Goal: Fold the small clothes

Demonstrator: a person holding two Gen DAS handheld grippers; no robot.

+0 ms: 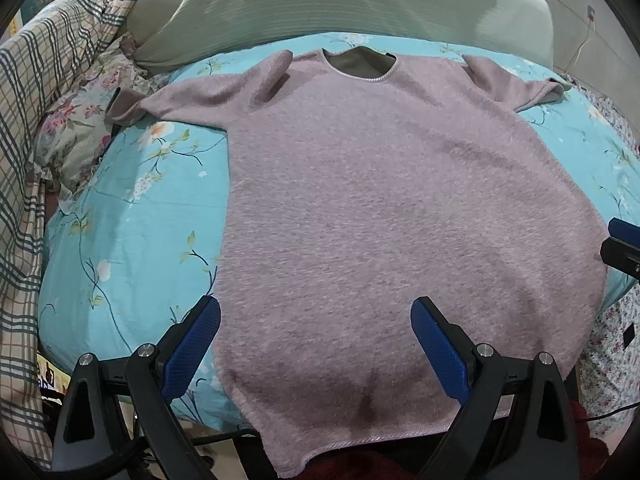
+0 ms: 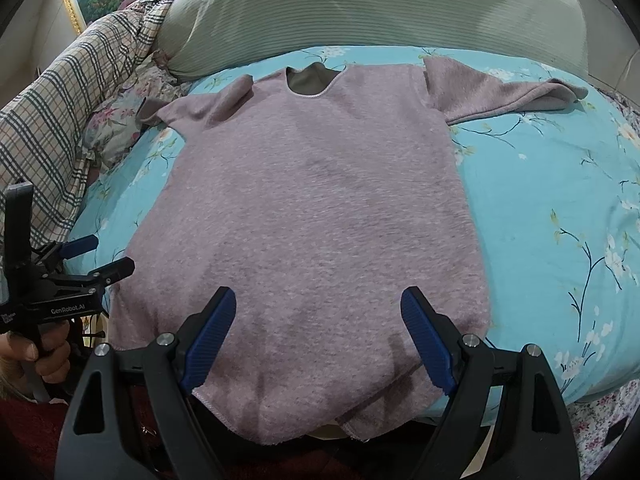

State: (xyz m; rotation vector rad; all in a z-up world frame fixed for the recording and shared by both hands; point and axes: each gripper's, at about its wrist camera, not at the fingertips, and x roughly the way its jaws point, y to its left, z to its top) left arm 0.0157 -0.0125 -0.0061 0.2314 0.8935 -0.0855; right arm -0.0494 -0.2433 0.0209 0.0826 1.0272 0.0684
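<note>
A fuzzy mauve short-sleeved top [image 1: 384, 208] [image 2: 312, 216] lies flat, front up, on a turquoise floral bedsheet [image 1: 132, 240] [image 2: 560, 208], neck hole at the far end and both sleeves spread out. Its hem hangs over the near edge of the bed. My left gripper [image 1: 316, 320] hovers open over the hem's left part, blue pads wide apart with only cloth below them. My right gripper [image 2: 318, 312] is open too, above the hem's right part. Each gripper shows in the other's view: the right one [image 1: 624, 240] at the right edge, the left one [image 2: 96, 256] at the left with a hand under it.
A ribbed green pillow [image 1: 320, 12] [image 2: 360, 12] lies across the head of the bed. A plaid quilt [image 1: 52, 92] [image 2: 64, 112] and a floral cushion [image 1: 76, 136] pile up on the left. Dark red cloth [image 2: 32, 432] sits below the bed edge.
</note>
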